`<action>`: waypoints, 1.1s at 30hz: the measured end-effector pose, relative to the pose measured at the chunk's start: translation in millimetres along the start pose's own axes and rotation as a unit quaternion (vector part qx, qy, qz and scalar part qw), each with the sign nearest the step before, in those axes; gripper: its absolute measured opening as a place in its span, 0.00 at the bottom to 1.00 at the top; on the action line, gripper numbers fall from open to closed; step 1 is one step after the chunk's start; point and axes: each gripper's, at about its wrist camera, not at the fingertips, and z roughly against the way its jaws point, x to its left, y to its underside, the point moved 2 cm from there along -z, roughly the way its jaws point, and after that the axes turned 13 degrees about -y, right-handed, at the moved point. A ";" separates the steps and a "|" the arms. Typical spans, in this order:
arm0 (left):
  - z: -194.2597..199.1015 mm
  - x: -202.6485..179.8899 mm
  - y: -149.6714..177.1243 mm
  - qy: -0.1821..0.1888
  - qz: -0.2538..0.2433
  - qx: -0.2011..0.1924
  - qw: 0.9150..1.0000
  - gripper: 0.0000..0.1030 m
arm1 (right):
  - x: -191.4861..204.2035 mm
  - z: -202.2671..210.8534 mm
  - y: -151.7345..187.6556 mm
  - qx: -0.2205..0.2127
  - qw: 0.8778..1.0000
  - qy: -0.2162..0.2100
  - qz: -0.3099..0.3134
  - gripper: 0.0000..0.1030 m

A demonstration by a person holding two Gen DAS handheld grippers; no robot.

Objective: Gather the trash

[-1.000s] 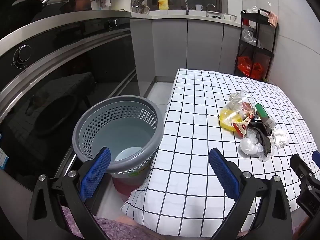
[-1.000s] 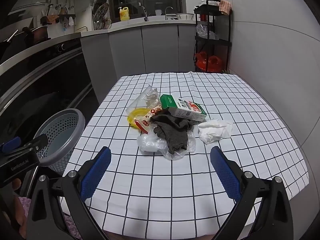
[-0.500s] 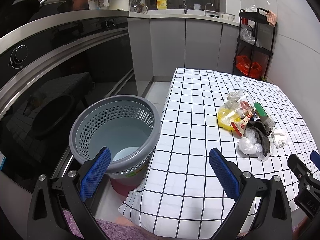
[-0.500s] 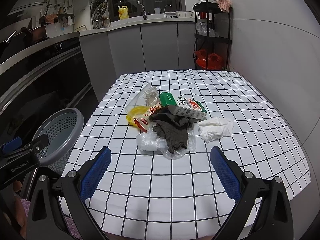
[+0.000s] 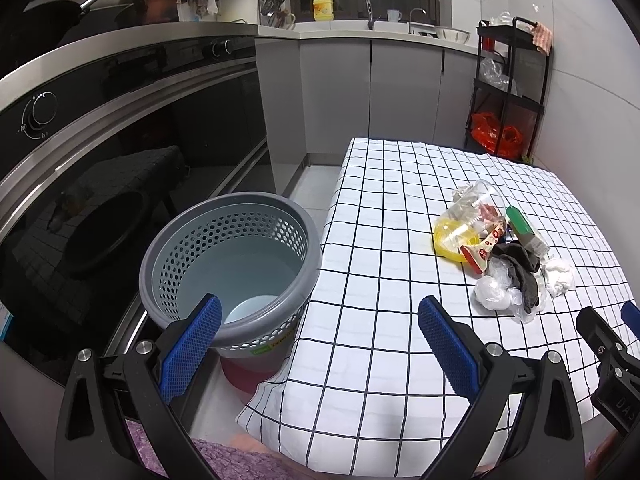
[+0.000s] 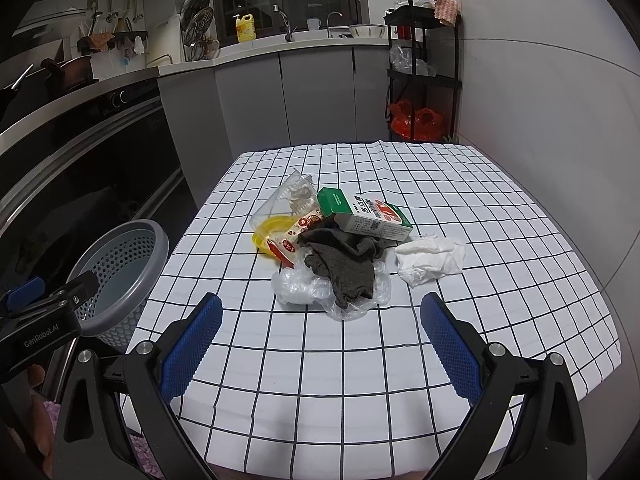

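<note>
The left tongs are spread wide with nothing between the blue pads; they hang over the near left corner of the surface, which wears a white cloth with black squares. The right tongs are spread wide too, holding nothing, above the near edge of the same cloth. Just past them lies the trash in one small heap near the middle of the surface. A dark grey rag lies on top of a crinkly clear bag. Behind the rag sits a green and white carton on its side. To the left of the carton is a clear plastic cup tipped over, with a yellow lid, and a red and white wrapper touches it. A crumpled white tissue sits just right of the rag. On the floor, right beside the left edge of the surface, stands a grey basket with holes in its wall. A black shelf rack stands by the far wall.
</note>
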 end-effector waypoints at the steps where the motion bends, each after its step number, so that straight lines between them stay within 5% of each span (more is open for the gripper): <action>1: -0.1 0.1 0.0 -0.001 0.000 0.001 1.000 0.94 | -0.2 0.0 -0.3 0.000 1.000 0.000 0.000 0.92; 33: 1.9 1.9 -1.0 0.000 0.002 -0.001 1.000 0.94 | 0.9 -0.1 -0.8 -0.001 1.000 -0.005 0.000 0.92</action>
